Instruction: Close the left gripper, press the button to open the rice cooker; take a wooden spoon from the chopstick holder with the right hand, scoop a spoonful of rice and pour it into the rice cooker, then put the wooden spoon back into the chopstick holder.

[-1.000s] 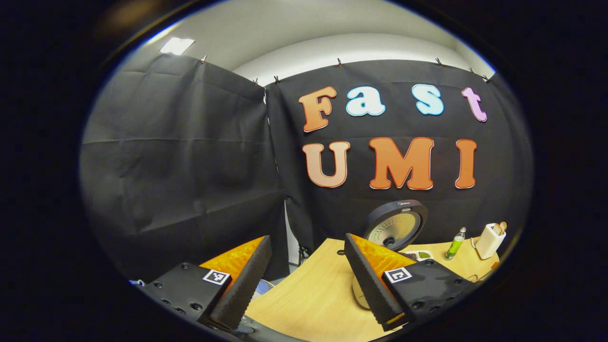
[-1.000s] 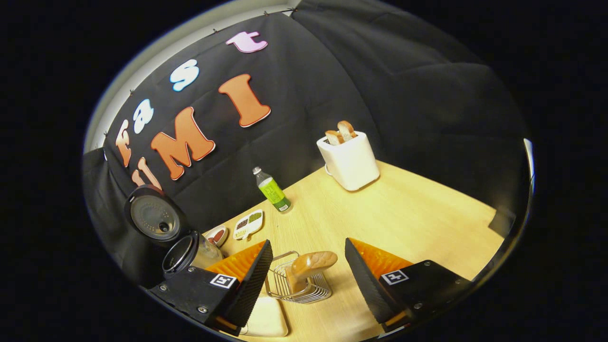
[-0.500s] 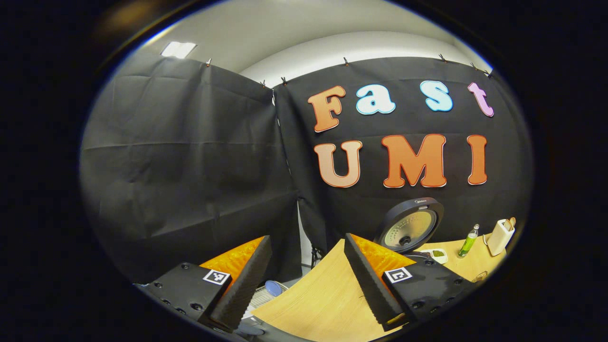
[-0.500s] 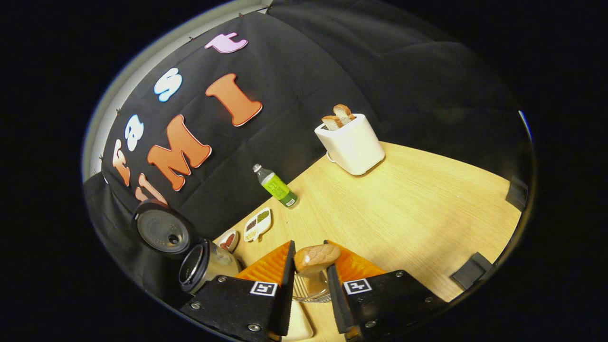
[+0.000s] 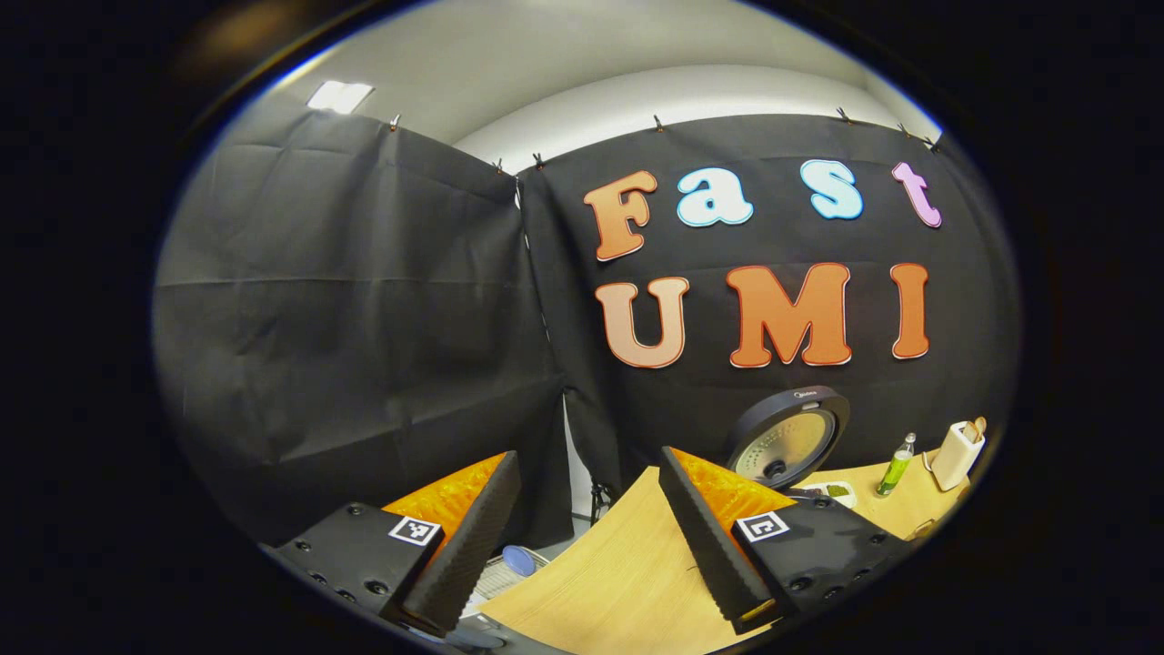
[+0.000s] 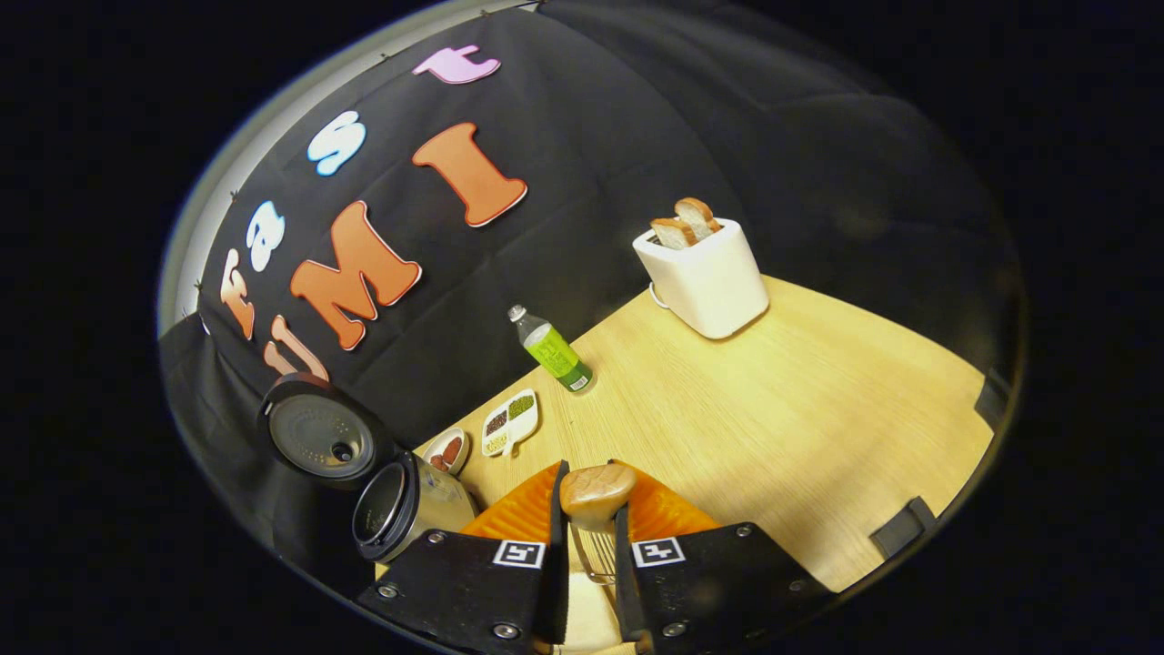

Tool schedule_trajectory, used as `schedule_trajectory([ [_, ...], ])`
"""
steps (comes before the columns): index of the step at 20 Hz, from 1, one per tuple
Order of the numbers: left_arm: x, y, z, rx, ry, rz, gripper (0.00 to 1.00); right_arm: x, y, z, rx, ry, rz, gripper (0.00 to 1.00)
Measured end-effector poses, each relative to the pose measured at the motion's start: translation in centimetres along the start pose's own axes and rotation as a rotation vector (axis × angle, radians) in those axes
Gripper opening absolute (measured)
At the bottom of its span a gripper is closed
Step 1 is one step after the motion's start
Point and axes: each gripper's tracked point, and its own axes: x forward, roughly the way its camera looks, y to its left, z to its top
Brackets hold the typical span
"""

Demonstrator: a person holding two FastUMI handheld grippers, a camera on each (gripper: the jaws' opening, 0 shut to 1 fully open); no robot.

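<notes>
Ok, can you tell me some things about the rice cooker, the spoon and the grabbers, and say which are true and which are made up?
1. The rice cooker has its lid up. True.
2. The right gripper is wide open. False: its fingers are shut on the wooden spoon.
3. The left gripper is open and holds nothing. True.
4. The green bottle lies flat on the table. False: it stands upright.
5. The white toaster has bread in it. True.
</notes>
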Motion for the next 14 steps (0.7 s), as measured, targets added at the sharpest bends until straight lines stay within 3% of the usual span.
schedule_trajectory([
  [3, 0.4, 0.7, 0.1, -0.016, -0.006, -0.007, 0.98, -1.8, 2.0, 1.8, -0.058, -0.037, -0.006, 0.21],
  [8, 1.3, 1.5, -0.5, -0.04, -0.003, -0.028, 1.0, -5.5, 7.2, 3.8, -0.188, -0.112, 0.056, 0.2],
  [9, 1.5, 1.6, -0.7, -0.045, 0.001, -0.036, 1.0, -6.2, 8.4, 3.5, -0.203, -0.119, 0.071, 0.17],
  [14, 3.0, 2.2, -1.6, -0.073, 0.012, -0.079, 0.97, -8.6, 14.3, -0.2, -0.28, -0.11, 0.19, 0.16],
])
